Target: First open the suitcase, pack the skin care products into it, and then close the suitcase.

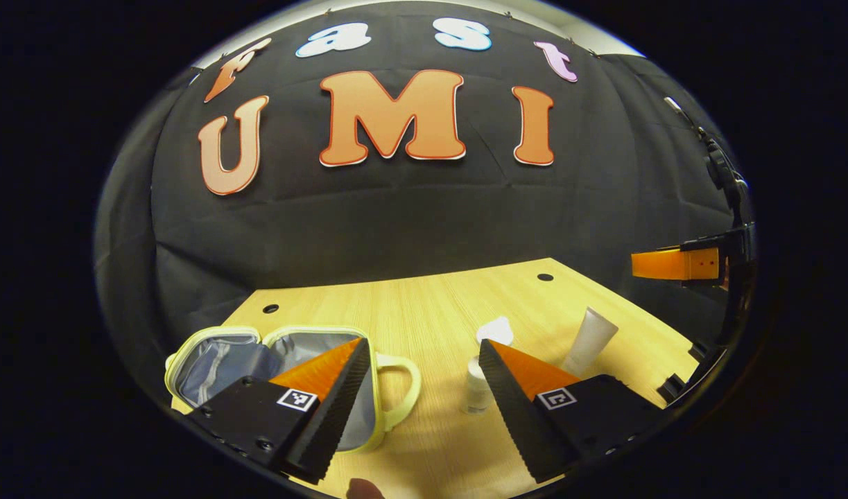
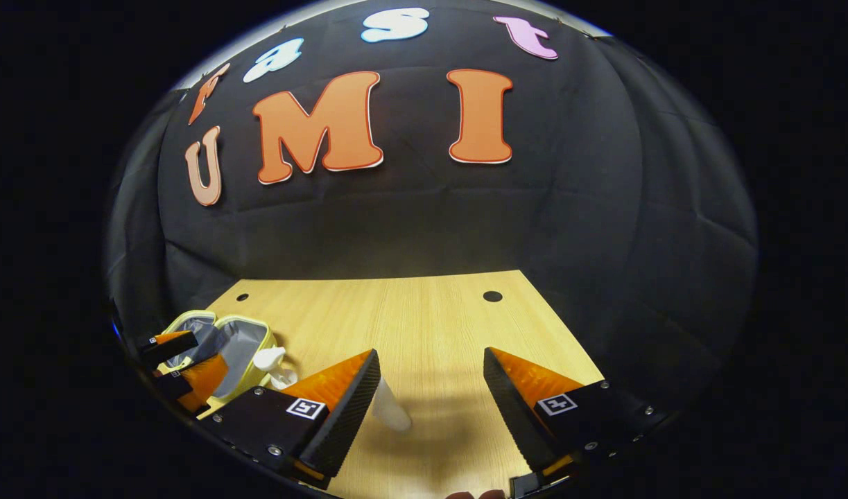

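Note:
The small suitcase (image 1: 215,357) lies open on the table's left, pale yellow-green rim, grey lining, handle toward the middle. My left gripper (image 1: 424,344) is open just above and right of it, nothing between its fingers. A small white bottle (image 1: 476,389) and a white pump top (image 1: 496,330) stand partly hidden behind its right finger, and a white tube (image 1: 590,339) stands farther right. In the right gripper view my right gripper (image 2: 430,353) is open low over the table, with the white tube (image 2: 392,412) beside its left finger. The suitcase (image 2: 247,346) and left gripper (image 2: 188,360) show at the left.
The wooden table (image 1: 424,305) has round cable holes near its back edge (image 2: 492,296). The booth's black cloth wall rises right behind it. One finger (image 1: 673,265) of the right gripper shows at the far right of the left gripper view, above the table's right edge.

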{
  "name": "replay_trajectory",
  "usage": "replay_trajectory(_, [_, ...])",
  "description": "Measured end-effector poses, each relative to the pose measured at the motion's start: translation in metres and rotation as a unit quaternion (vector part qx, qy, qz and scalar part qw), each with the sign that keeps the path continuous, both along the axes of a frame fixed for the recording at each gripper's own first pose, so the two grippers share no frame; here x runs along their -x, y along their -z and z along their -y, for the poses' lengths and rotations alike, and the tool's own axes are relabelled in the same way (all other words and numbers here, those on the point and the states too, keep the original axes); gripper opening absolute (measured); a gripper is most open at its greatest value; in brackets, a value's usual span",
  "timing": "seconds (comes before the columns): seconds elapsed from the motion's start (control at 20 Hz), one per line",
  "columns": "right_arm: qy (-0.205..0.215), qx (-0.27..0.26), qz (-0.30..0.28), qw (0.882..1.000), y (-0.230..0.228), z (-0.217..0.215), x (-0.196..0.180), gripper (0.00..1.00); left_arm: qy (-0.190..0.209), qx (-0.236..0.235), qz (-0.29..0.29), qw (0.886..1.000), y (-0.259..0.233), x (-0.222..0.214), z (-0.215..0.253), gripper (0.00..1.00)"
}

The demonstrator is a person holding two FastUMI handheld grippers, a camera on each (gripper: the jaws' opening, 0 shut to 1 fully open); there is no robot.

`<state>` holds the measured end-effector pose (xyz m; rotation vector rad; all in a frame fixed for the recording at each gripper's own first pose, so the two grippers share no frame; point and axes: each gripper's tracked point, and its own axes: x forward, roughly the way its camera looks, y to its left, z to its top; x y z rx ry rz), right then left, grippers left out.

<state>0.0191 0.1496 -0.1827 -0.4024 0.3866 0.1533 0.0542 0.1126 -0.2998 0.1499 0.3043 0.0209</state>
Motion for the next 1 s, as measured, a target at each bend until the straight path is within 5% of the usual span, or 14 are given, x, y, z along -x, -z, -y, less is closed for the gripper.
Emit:
replay_trajectory(0.4, [0.004,0.009,-0.013,1.0,0.028,0.017,0.004,0.96,0.06,-0.024,-0.048,0.997,0.081,-0.008,0.054,0.99])
replay_trajectory(1.0, [0.055,0.027,-0.029,0.998,0.042,0.063,0.008,0.96,0.012,-0.016,-0.07,0.997,0.153,-0.065,0.052,1.0])
